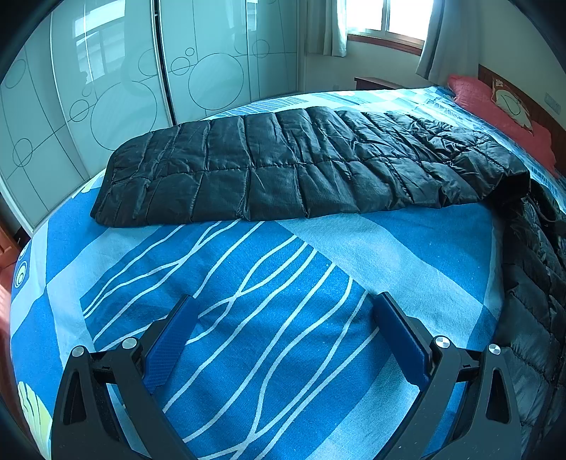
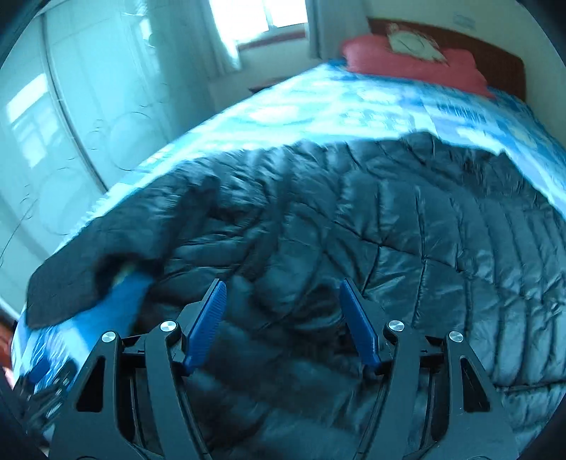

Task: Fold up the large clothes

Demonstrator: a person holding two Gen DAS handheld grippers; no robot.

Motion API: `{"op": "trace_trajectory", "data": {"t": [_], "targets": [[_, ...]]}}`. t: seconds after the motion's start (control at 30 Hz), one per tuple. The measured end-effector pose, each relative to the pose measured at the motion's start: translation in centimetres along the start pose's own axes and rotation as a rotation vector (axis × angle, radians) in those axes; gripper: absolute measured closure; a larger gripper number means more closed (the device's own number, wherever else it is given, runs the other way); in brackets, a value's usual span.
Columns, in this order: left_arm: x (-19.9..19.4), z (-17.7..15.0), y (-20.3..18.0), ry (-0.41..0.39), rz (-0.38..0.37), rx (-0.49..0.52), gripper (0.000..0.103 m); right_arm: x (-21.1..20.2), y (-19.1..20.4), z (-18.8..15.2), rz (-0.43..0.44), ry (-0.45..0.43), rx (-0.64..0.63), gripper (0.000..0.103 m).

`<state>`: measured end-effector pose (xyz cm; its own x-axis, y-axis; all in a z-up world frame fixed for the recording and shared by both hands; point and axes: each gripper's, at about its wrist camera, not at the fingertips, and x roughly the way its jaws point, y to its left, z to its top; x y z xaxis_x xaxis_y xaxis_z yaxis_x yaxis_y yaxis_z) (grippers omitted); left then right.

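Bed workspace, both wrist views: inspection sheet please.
Surface: bed with blue patterned sheet, bare under the left gripper.
Job's things: black quilted jacket spread on the bed; a long part lies flat across the sheet.
Clutter: red pillow at the headboard.
Grippers: left gripper jaws open over bare sheet; right gripper jaws open over the jacket, nothing held.
Cables: nothing seen.
Surroundings: wardrobe with sliding doors, window with curtains.

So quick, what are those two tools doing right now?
Left tool: open, empty, above the bedsheet.
Right tool: open, empty, over the black jacket.
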<state>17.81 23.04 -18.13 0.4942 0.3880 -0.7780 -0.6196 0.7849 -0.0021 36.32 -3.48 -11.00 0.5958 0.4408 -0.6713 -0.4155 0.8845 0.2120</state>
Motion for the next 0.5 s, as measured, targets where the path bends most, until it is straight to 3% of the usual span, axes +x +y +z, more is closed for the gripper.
{"op": "trace_trajectory", "data": {"t": [0.1,0.17,0.23,0.37,0.5], "targets": [[0.0,0.0,0.0,0.000,-0.001,0.000,0.004,-4.5,-2.9,0.0,0.003,-0.073,0.040,0.041],[0.0,0.0,0.0,0.000,-0.001,0.000,0.004,-7.2,-6.8,-0.1,-0.027,-0.106,0.104,0.053],[0.0,0.0,0.0,0.000,0.000,0.000,0.004,-9.9,-12.8,-0.3,-0.121,-0.131,0.192,0.070],[0.0,0.0,0.0,0.000,0.000,0.001,0.004,-14.7,-24.1,-1.8,-0.314,-0.170,0.374,0.074],[0.0,-0.1,0.0,0.001,0.004,0.004,0.004,-15.0,-30.5,-4.8,-0.395,-0.100,0.462,0.074]]}}
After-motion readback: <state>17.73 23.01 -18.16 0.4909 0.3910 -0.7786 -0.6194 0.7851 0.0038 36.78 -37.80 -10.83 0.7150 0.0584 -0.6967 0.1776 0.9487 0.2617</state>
